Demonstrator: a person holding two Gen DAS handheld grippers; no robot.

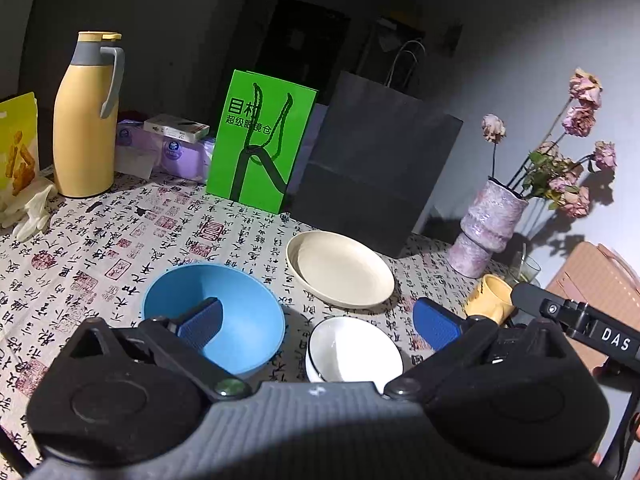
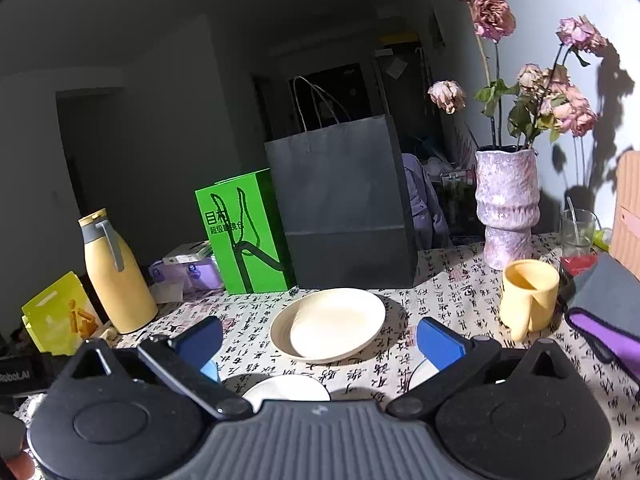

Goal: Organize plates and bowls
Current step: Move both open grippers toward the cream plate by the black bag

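My pads (image 1: 200, 322) are blue; bowls blue (image 1: 224, 312) and white (image 1: 352, 348); plate (image 1: 340, 268) cream; cloth (image 1: 100, 248) printed with black calligraphy.

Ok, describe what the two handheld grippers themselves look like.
Both look alike: the left gripper and right gripper each have two blue, textured finger pads on black linkage arms, pivoting from rounded black housings either side of a ribbed grey body. In the left wrist view, the other gripper's black bar carries white "DAS" lettering. No cables or sleeves show.
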